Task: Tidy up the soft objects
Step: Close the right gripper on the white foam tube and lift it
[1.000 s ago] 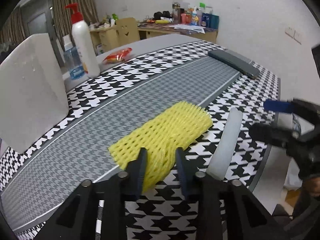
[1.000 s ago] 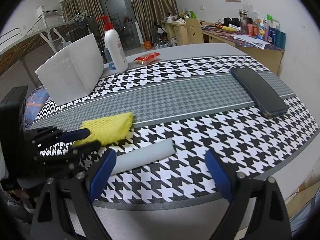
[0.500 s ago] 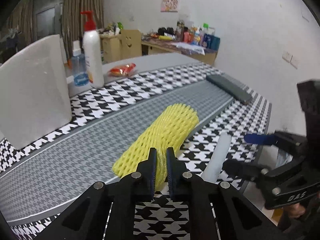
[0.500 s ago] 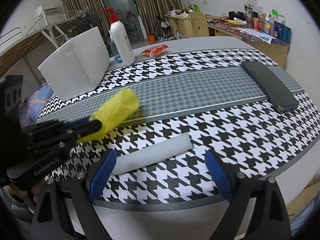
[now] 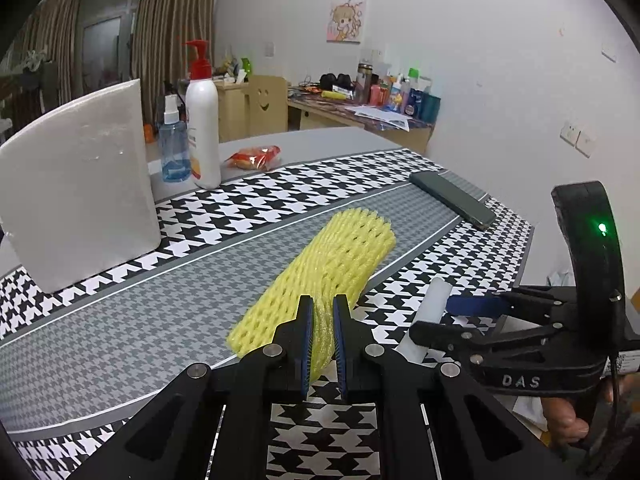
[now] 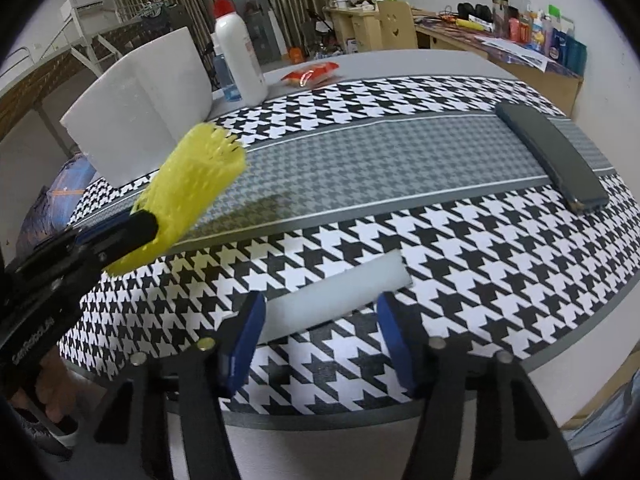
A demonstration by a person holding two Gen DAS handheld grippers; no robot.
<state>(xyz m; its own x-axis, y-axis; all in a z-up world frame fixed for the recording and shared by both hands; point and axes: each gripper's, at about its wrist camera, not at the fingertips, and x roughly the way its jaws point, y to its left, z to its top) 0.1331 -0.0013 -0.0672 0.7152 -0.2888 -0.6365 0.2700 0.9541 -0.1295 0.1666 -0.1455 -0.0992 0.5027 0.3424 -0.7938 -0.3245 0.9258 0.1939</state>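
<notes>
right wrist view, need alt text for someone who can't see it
The right gripper is closing around a white foam strip on a houndstooth tablecloth. At left, the left gripper holds a yellow foam net sleeve lifted above the cloth, with a dark phone lying far right.

Your left gripper [image 5: 320,332] points downward, its jaws pinched tight on the yellow foam net [image 5: 320,264]; your right gripper [image 6: 320,340] tilts steeply down, its jaws closing around the white foam strip [image 6: 340,294], pads not yet pressing.
</notes>
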